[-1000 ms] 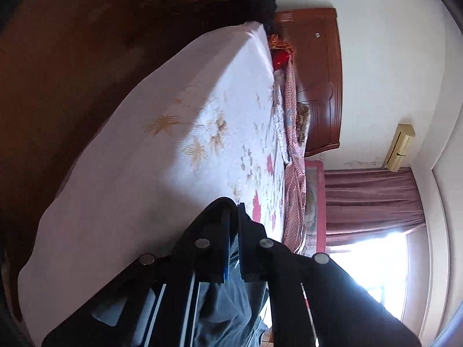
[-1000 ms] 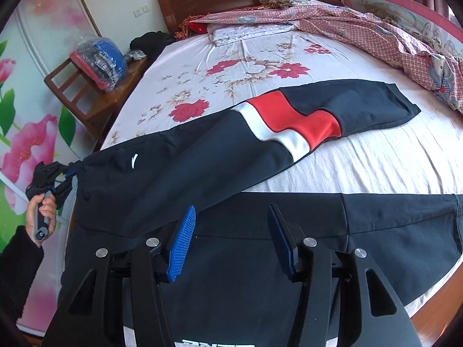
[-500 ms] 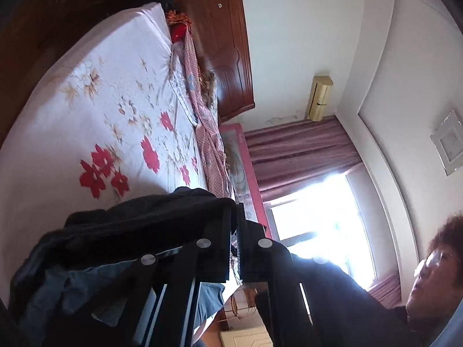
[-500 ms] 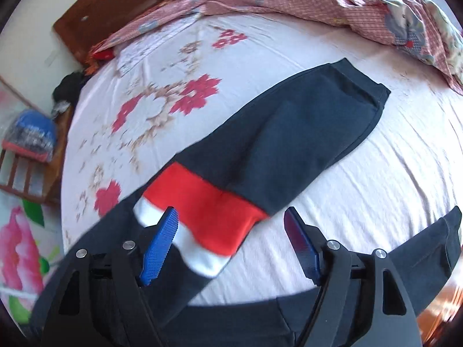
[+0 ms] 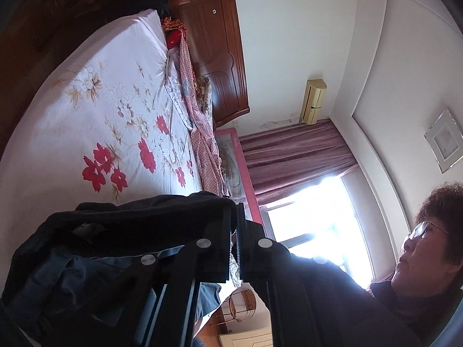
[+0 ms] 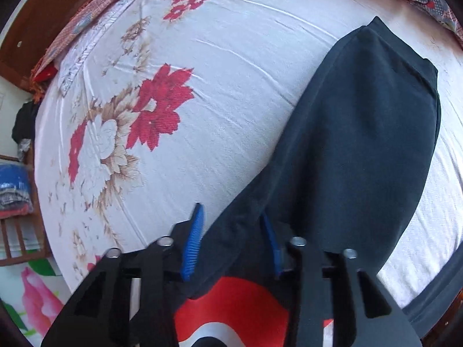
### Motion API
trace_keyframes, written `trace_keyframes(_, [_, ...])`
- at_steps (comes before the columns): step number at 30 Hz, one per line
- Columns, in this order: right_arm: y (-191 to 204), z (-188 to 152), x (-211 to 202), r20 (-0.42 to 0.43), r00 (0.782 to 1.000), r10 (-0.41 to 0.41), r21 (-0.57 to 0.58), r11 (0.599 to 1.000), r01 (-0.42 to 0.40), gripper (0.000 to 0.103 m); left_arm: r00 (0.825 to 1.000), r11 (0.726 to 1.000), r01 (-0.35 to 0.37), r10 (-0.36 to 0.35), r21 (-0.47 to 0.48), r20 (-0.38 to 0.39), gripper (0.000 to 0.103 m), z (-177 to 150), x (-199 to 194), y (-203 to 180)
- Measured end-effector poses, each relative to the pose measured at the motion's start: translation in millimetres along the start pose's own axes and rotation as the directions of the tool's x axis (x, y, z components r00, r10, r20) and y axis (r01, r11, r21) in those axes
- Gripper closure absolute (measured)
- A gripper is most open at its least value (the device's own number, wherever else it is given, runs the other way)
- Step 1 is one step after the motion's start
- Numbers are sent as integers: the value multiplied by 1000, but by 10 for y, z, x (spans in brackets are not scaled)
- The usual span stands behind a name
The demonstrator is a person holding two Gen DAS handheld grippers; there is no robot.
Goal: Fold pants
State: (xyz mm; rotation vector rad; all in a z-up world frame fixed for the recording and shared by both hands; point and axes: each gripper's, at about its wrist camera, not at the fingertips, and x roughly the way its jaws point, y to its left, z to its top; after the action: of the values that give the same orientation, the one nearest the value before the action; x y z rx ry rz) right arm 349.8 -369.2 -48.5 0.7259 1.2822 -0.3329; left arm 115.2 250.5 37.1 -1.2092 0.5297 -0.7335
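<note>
Home bedroom: bed [image 5: 95, 92] under floral sheet, wooden headboard [image 5: 220, 55], maroon curtains [image 5: 292, 156] over bright window [image 5: 315, 219], standing air conditioner [image 5: 312, 101] in corner, framed picture [image 5: 444, 138] on wall.

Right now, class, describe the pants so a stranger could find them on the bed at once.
Find the bed with its white, red-flowered sheet. Across it lies a long dark navy garment, the pants. Only they carry a red and white band on the leg, unlike the checked pink blanket by the headboard.

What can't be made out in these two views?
- Left wrist: what the left gripper pinches on the pants; fingers cover it.
- Right wrist: waistband, cut off by the bottom edge behind the right gripper.
- Right wrist: second leg, cut off at the rim.
</note>
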Motion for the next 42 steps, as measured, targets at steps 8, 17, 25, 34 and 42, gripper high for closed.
trace_keyframes(8, [-69,-100,-799,201,904,377,-48,926,-375,97,991,999,-46,44,10,123,101,108,-142,38])
trace_keyframes(17, [-1463,-1572,-1653,295,775,560,-202,829,-522,97,952,997,-73,78,-29,295,101,-41,-686,160])
trace_keyframes(25, [-2529,-2801,-1028,240,837,492,-39,866,-498,99,927,982,-177,186,-59,325,103,-358,-1273,354])
trace_keyframes(34, [-2664,-3103,-1233,305,805,509,-12,847,-531,99,887,872,-462,455,165,81,103,-593,-661,180])
trace_keyframes(42, [-2751,-3126,-937,249,855,454,17,881,-473,99,743,715,-591,663,374,-91,19,-1441,126,-15])
